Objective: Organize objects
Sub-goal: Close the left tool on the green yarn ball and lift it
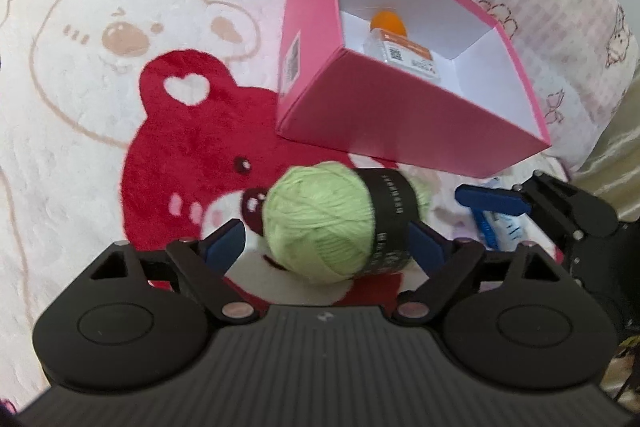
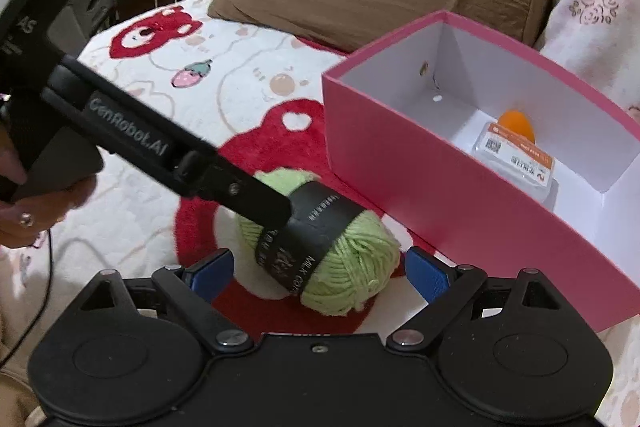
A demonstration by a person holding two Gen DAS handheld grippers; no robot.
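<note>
Lying on the bed's bear blanket point(image 1: 80, 107) at lower centre of both views, the green yarn ball point(image 1: 320, 223) sits just below the open pink box point(image 1: 400, 131), presumably its destination since a small packet point(image 1: 404, 57) already rests inside. Left gripper point(image 1: 324, 247) straddles the yarn with jaws wide, pads not visibly pressing. Right gripper point(image 2: 320, 273) hovers wide and empty, likely in support.

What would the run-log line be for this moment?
left gripper: open, jaws astride green yarn ball | right gripper: open, same ball | pink box: holds orange-capped packet
</note>
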